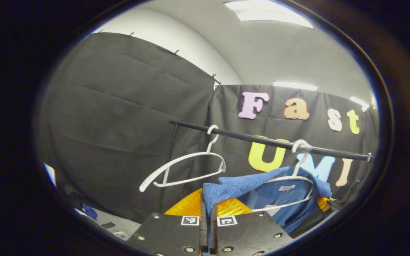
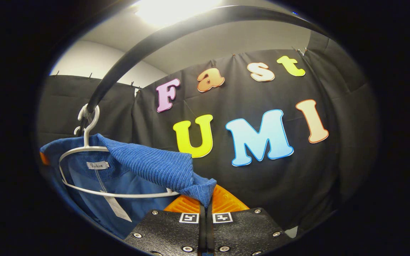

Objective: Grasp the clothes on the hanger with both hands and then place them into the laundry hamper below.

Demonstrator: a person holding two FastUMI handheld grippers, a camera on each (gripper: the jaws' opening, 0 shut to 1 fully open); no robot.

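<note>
A blue knit garment (image 1: 262, 185) hangs on a white hanger (image 1: 299, 177) from a black rail (image 1: 262, 139). My left gripper (image 1: 208, 208) is shut on a fold of the garment's shoulder, the cloth rising from between its fingers. In the right gripper view the same blue garment (image 2: 148, 165) drapes over its white hanger (image 2: 91, 145), and my right gripper (image 2: 206, 202) is shut on the garment's other shoulder corner. The neck label and a hang tag (image 2: 114, 208) show inside the collar.
A second white hanger (image 1: 187, 167) hangs bare on the rail to the left of the garment. The rail's upright post (image 1: 167, 167) stands behind it. The black rail (image 2: 148, 46) arcs overhead in the right gripper view. Small items lie on a pale surface (image 1: 109, 222) at lower left.
</note>
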